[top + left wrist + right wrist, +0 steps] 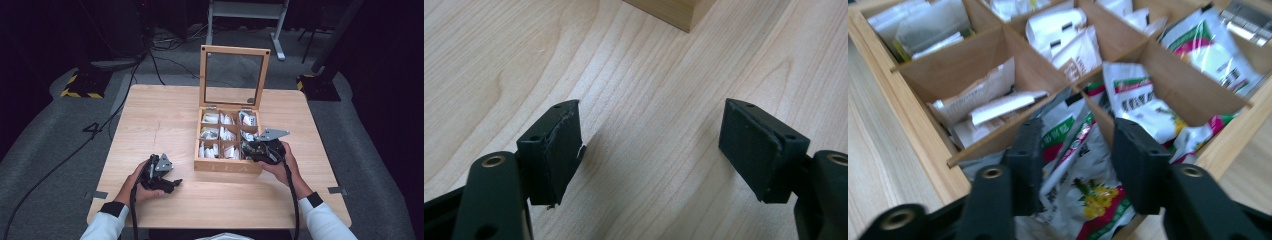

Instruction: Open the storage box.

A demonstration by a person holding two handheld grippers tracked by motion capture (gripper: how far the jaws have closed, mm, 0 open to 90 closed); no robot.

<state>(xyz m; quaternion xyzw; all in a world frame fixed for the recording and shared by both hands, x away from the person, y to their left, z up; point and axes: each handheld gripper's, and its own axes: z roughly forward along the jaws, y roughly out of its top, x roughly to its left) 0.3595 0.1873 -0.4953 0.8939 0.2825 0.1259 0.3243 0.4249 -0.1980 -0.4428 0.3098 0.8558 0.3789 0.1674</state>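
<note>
Wooden box [227, 166] sits centre-right of the high view on the bench [160, 125], glass-paned lid [234, 77] standing upright at its far edge. Compartments hold sachets [223, 134].

Left claw [170, 184]: lower left of centre in the high view, held low over bare bench, well apart from the box. In the left gripper view its jaws stand wide apart, nothing between them; box corner [674, 12] at top of frame.

Right claw [1075, 160]: at the box's near-right compartment. Jaws partly apart, straddling a colourful printed sachet [1083, 190] and the divider [1100, 120]; whether they pinch it, cannot tell.
</note>
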